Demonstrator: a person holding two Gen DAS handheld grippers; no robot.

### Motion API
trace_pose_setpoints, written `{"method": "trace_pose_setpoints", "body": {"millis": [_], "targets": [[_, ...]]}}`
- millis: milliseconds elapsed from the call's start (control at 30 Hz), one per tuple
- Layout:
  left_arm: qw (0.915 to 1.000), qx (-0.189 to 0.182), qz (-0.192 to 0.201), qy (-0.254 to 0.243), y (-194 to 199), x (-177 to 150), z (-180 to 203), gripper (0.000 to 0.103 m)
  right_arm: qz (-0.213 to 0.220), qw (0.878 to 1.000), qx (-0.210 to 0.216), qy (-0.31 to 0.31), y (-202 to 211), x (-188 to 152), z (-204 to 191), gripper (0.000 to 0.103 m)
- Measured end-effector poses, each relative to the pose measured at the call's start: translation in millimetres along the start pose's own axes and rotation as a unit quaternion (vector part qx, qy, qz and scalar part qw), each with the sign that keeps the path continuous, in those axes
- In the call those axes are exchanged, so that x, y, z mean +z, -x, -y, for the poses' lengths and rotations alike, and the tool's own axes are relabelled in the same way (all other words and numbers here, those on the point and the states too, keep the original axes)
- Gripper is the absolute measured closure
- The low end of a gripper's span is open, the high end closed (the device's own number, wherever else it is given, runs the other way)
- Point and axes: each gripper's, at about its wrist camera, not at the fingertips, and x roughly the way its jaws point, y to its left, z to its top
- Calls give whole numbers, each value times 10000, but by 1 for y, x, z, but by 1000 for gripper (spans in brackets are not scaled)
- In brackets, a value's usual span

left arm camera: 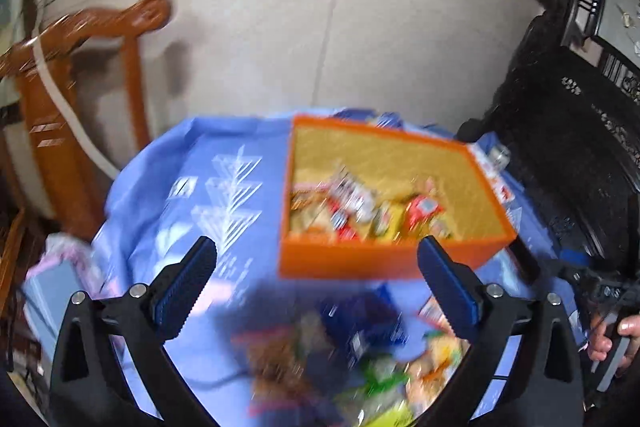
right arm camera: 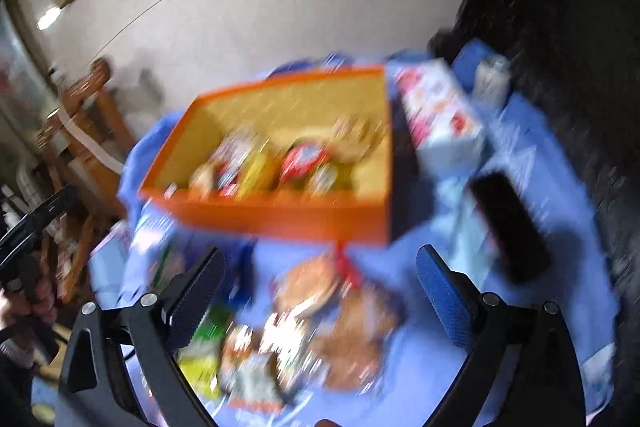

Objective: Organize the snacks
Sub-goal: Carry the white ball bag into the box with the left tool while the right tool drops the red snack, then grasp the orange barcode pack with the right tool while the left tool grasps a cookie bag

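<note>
Snacks lie blurred in the orange box, which sits on the blue cloth just ahead of both tongs. Left tongs stand with jaws spread wide and nothing between them; loose packets lie under and between them, nearer than the box. Right tongs gape the same way above a heap of wrapped snacks. Beyond their right jaw lies a dark flat object, with a white carton beside the box.

A home living room: carved wooden chair, tiled floor, dark ornate sofa, cloth-covered table.
</note>
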Motion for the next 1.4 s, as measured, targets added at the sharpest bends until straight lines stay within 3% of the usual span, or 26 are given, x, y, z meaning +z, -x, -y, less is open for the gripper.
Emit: {"method": "trace_pose_setpoints", "body": {"millis": [133,300,467,700,733,767,1167,1400], "targets": [[9999,153,-51,-8,22,-34,-11,4,-335,9973,151,635,-5,-43,-29,7],[9991,353,-242,-32,42,-75,-19,4,-792,9870,412,1336,-27,-86,-66,20],[9982,418,-425,121,56,-104,-28,4,-1186,9822,467,1378,-61,-108,-75,37],[9959,573,-592,369,70,-132,-48,4,-1523,9795,221,1297,-98,-121,-74,46],[9957,593,-616,351,70,-135,-47,4,-1441,9795,204,1391,-96,-122,-77,59],[9955,615,-649,306,69,-138,-46,4,-1438,9778,168,1516,-96,-124,-81,63],[9898,212,-1203,-733,9,-192,22,4,-1371,9816,-169,1321,-58,-141,-65,67],[9877,223,-1432,-585,-14,-210,19,5,-1320,9844,-314,1124,-39,-152,-55,66]]}}
